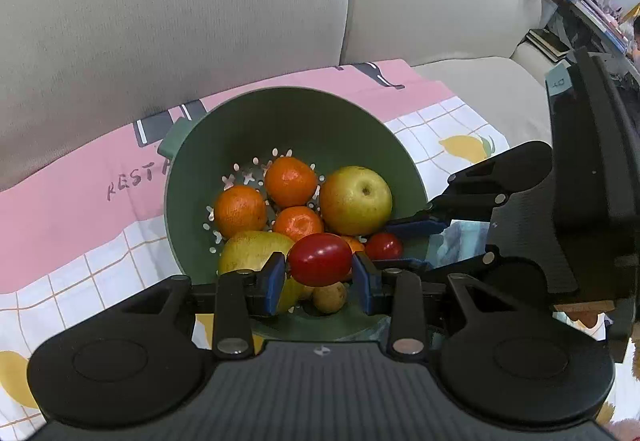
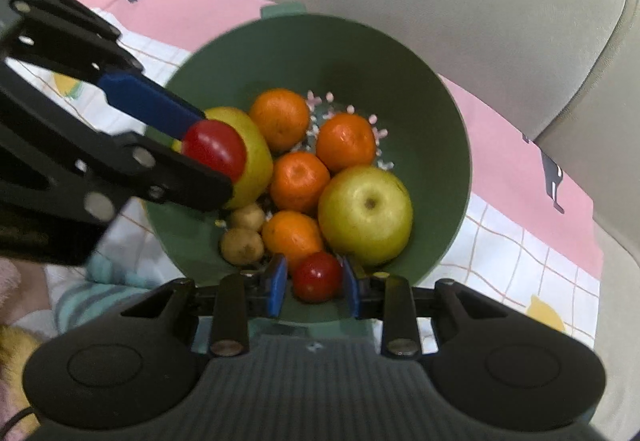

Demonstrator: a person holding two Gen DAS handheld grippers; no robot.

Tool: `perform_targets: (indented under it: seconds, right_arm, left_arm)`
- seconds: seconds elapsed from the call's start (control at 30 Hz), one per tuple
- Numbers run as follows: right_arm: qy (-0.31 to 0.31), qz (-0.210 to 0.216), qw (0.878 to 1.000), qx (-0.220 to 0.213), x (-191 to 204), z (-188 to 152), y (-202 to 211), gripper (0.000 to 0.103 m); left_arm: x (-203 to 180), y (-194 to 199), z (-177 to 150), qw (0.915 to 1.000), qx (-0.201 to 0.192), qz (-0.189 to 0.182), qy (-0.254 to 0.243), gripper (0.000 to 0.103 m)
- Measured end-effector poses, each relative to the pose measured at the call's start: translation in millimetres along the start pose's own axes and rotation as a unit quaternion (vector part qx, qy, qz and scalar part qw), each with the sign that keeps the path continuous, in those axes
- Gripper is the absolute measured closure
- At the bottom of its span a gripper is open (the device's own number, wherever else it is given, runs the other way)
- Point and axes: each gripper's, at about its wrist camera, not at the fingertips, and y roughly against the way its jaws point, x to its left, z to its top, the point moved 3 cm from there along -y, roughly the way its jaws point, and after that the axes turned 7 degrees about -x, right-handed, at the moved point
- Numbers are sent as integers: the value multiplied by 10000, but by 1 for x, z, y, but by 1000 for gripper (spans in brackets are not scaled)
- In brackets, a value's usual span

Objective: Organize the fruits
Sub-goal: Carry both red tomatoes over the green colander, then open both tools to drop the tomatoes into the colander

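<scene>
A green colander bowl (image 1: 280, 113) (image 2: 400, 61) sits on a cloth and holds several oranges (image 1: 290, 181) (image 2: 346, 141), two yellow-green apples (image 1: 356, 201) (image 2: 366, 215) and two small brown fruits (image 2: 242, 245). My left gripper (image 1: 320, 269) (image 2: 216, 155) is shut on a red cherry tomato (image 1: 320, 259) (image 2: 214, 149) just above the near fruit. Coming in from the right in the left wrist view, my right gripper (image 2: 315, 281) (image 1: 390, 245) is shut on a second, smaller cherry tomato (image 2: 317, 277) (image 1: 384, 245) low inside the bowl's near side, beside an orange.
The pink and white checked cloth (image 1: 100, 241) (image 2: 520, 241) with lemon prints covers a low surface in front of a beige sofa (image 1: 200, 1). A cluttered table (image 1: 592, 1) stands far right. A striped sleeve (image 2: 80, 301) lies at the lower left.
</scene>
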Motion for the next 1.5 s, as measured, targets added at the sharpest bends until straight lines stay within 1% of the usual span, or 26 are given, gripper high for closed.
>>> perform_targets:
  seconds: [0.1,0.37,0.5,0.57,0.63,0.7,0.93,1.2,1.37,1.47,1.5]
  right_arm:
    - [-83,2,10000,54,-2,-3,-3,75]
    - [-257,119,9996,2,-7,-1,1,73]
    - [-341,157,9992,-93,-10,-1,7,63]
    - [-347,158,9992,-154,-11,0,11,57]
    - [-336,157,9991,-207,-11,1,14,48]
    - [-282,151,9992,-224,-9,1,16,45]
    - [28,0,9998,-194,-3,0,13,45]
    - [372,-147,9991,-170,4,-2,13,45]
    - [376,-153,9990,-181,5,-3,14,44]
    - [359,-148,9991,-194,5,-2,14,42]
    - [351,-138,9991,-208,5,-2,14,37]
  left_arm:
    - [1,-2,-1,10000,39,-1,-2,62]
    - [-2,-12,-1,9999,160,-49,-37,62]
    - [-3,-18,-3,9997,242,-84,-43,62]
    - [-3,-20,-3,9995,297,-142,-24,62]
    - [-3,-23,-4,9992,352,-177,-4,62]
    - [-3,-26,-5,9989,418,-230,39,62]
    - [1,-33,-11,9974,568,-355,271,62]
    - [2,-36,-16,9966,667,-355,322,62]
    - [3,-34,-17,9964,686,-345,367,62]
    - [5,-31,-17,9965,663,-298,403,60]
    - [5,-30,-16,9966,645,-291,414,58]
